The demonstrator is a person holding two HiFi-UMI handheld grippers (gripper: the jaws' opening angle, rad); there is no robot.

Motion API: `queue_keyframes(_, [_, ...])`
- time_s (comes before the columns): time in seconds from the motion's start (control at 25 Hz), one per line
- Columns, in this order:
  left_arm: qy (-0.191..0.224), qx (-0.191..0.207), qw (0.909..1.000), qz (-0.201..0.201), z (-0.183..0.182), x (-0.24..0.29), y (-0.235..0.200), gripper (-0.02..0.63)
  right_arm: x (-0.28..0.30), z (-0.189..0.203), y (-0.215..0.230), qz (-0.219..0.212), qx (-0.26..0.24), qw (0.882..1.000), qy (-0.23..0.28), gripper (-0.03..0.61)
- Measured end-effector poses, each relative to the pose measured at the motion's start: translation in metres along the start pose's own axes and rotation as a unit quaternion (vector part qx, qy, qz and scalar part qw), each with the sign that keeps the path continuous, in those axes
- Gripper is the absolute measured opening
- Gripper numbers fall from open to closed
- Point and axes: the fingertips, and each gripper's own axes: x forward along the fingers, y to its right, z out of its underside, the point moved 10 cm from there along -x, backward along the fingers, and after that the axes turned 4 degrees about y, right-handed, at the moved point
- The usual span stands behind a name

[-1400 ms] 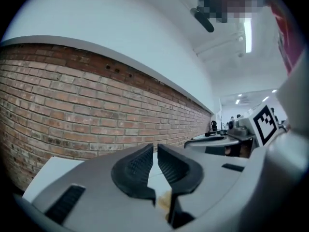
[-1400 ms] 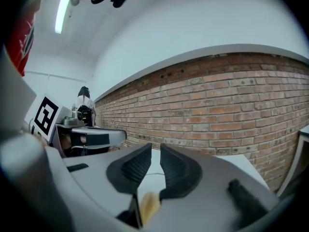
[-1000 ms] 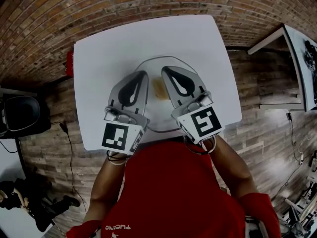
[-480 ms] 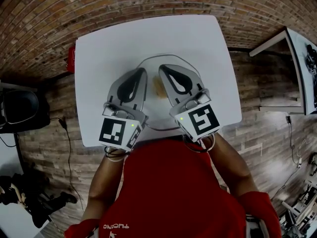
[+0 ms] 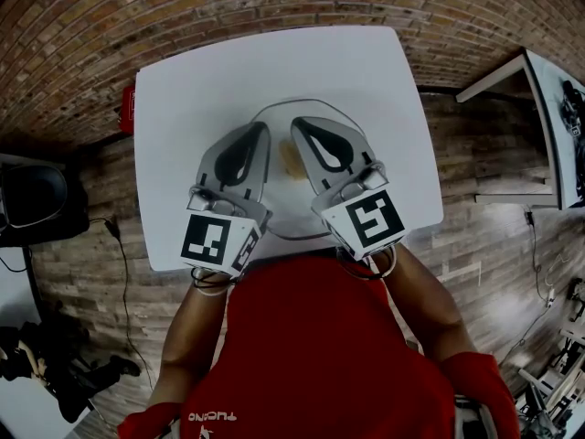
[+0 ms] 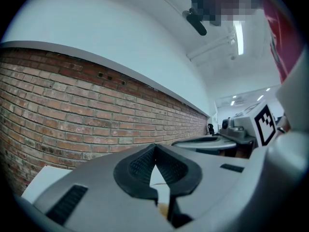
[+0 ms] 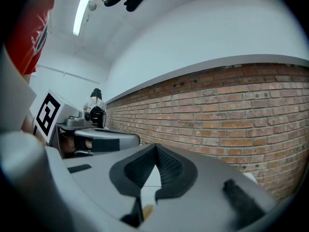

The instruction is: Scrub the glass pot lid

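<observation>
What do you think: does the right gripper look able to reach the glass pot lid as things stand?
Probably yes. The right gripper hangs over the glass pot lid on the white table, with nothing between them. Its jaws are shut and empty, and the left gripper stands clear beside it.

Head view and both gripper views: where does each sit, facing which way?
Head view: on the person's head, steeply down on white square table, round glass pot lid, left gripper, right gripper, red shirt.
Left gripper view: on that gripper, level along shut jaws toward red brick wall; right gripper at right.
Right gripper view: mirrored, left gripper at left.
Shared: both gripper views see that wall.
</observation>
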Motion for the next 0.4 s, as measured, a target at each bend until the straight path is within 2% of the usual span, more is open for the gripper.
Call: queue_keyframes(0.4, [-0.001,0.000,1.0000,-0.002,0.0003,0.0017,0.0011,0.017,-0.0026,0.0032,0.0039,0.001,-0.005,1.000,-0.008,0.029])
